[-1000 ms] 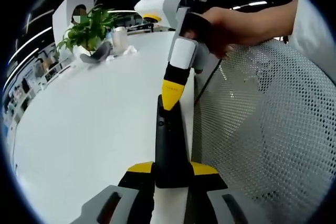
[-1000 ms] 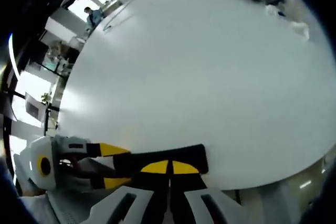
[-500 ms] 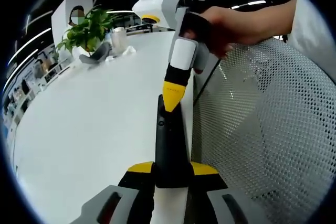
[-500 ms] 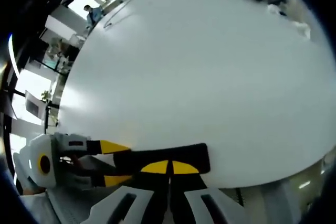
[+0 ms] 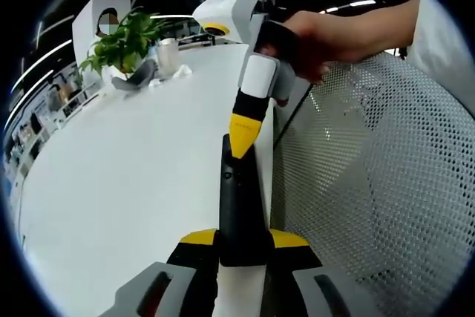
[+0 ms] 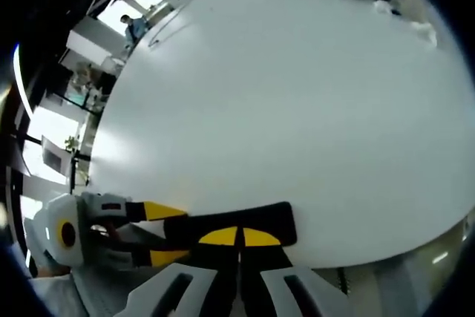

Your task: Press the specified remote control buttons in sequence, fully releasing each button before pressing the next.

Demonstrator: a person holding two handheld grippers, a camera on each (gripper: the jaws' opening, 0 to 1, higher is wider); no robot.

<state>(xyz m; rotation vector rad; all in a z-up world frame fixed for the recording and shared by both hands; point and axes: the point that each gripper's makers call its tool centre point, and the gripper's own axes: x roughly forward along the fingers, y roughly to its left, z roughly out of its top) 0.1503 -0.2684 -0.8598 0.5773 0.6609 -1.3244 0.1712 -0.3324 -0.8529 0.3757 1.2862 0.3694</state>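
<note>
White table, office bkgd; no legible labels. L gripper clamping black remote; R gripper, tips together, touching remote.

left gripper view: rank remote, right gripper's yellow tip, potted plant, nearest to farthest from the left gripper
1. Remote: clamped between the left gripper's jaws, running straight ahead along the table edge.
2. Right gripper's yellow tip: at the remote's far end, held in from above by a hand.
3. Potted plant: far across the white table, upper left.
</note>
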